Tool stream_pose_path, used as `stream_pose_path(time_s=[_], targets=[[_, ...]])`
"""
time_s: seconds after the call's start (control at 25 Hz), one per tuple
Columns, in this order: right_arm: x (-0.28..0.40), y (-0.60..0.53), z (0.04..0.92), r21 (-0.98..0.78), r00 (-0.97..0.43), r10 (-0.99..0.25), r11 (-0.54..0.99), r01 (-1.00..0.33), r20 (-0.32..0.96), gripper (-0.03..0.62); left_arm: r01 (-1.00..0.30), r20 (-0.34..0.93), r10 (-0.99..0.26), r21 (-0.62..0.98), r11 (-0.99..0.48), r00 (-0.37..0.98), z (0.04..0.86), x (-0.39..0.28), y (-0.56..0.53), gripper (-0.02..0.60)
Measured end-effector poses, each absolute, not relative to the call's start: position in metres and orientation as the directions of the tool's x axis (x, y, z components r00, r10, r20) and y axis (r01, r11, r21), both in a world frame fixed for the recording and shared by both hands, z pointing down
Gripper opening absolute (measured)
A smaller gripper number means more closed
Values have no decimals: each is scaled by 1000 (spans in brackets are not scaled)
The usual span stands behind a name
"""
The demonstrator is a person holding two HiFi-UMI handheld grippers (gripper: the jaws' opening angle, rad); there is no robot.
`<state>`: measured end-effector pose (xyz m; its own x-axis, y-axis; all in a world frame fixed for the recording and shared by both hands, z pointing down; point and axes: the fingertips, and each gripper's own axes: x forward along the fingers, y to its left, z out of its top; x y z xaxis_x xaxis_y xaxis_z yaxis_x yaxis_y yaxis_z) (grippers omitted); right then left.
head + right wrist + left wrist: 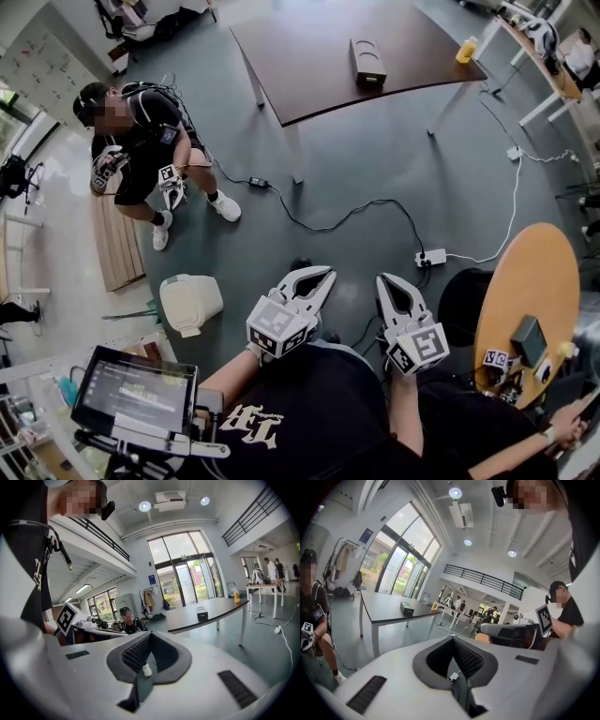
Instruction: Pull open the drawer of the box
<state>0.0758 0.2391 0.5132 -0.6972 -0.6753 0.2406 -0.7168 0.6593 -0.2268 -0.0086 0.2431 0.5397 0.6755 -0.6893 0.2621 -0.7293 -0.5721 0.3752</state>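
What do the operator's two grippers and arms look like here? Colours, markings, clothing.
Both the left gripper and right gripper are white moulded shells with dark ribbed lining inside the jaws. Each carries a white cube of black square markers. The person wears a black short-sleeved shirt with white lettering.
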Motion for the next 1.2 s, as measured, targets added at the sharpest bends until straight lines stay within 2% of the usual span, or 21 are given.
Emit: stream_pose_path(time_s=[0.6,0.76,1.2], targets=[[77,168,509,-216,-657,-706,621,-754,264,-14,-706,254,-666,378,-599,701,537,-13,167,6],[62,137,503,-219,-646,-714,607,-764,270,-14,-702,255,-660,376,-605,706,528,-32,133,6],[44,104,492,-159,-659,-697,644,-749,281,-14,-718,245,-683,367,-591,688,514,-47,101,6]])
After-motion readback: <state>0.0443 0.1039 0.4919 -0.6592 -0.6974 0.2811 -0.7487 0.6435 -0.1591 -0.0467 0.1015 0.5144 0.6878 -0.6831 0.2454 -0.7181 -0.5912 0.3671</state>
